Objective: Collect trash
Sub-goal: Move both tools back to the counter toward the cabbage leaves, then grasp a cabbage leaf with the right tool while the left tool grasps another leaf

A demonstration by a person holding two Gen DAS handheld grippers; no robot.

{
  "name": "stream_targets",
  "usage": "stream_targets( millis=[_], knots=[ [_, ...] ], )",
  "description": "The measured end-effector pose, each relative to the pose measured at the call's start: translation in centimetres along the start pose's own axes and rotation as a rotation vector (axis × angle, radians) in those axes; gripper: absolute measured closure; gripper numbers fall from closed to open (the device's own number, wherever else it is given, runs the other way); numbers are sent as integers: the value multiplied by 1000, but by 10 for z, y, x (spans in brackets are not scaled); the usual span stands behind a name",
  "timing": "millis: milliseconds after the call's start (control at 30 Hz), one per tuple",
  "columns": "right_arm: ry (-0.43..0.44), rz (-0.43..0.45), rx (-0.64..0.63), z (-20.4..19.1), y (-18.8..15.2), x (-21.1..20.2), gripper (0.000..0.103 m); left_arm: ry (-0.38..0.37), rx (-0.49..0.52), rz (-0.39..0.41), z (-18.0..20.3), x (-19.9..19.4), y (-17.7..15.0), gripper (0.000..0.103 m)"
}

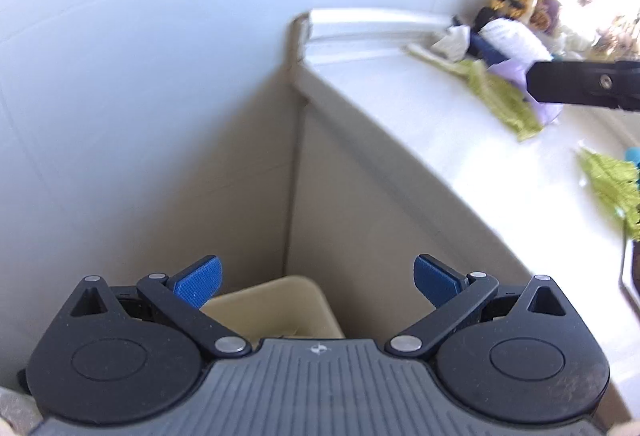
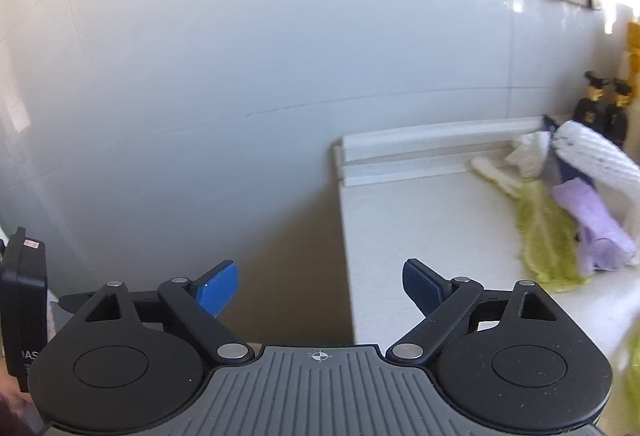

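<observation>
Between picks, both tools empty. Left gripper point(image 1: 316, 282), jaws apart, nothing held, poised above beige bin point(image 1: 276, 306) at bottom centre, in the gap beside the counter point(image 1: 420, 124). Right gripper point(image 2: 320, 290), jaws likewise apart and empty, at the counter's left edge. Trash at right of frame: cabbage leaf point(image 2: 548, 236), purple wrap point(image 2: 596, 228), white foam net point(image 2: 596, 152), crumpled tissue point(image 2: 528, 152). Second leaf point(image 1: 612, 184) at right edge of left view. Likely next: right gripper forward and rightward to the nearest leaf, low flat pinch; thin, limp material apt to slip.
</observation>
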State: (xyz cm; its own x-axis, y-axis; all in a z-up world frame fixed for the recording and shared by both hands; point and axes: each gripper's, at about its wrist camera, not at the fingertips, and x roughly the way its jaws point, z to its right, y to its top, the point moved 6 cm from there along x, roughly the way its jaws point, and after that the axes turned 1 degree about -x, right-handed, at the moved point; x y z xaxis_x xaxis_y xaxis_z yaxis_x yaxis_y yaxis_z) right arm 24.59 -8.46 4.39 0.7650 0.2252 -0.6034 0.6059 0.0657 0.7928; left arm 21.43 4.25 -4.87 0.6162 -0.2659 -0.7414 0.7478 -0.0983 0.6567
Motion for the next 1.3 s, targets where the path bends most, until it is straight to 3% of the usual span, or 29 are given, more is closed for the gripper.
stream_targets(
  millis=[300, 467, 600, 800, 1067, 1233, 1300],
  knots=[
    [-253, 59, 91, 82, -11, -48, 8, -107, 94, 66, 68, 17, 36, 0],
    [-358, 59, 112, 125, -31, -53, 3, -151, 156, 102, 108, 30, 49, 0],
    [-413, 37, 206, 160, -46, -54, 3, -178, 208, 179, 139, 43, 58, 0],
    [-406, 13, 270, 183, -63, -54, 3, -178, 377, 239, 179, 79, 80, 1],
    [-459, -77, 243, 196, -77, -41, 3, -279, 462, 169, 205, 118, 96, 2],
    [-453, -100, 291, 206, -83, -37, 7, -279, 515, 129, 222, 135, 91, 17],
    [-475, -118, 302, 210, -86, -35, 13, -293, 506, 134, 224, 136, 91, 16]
  ],
)
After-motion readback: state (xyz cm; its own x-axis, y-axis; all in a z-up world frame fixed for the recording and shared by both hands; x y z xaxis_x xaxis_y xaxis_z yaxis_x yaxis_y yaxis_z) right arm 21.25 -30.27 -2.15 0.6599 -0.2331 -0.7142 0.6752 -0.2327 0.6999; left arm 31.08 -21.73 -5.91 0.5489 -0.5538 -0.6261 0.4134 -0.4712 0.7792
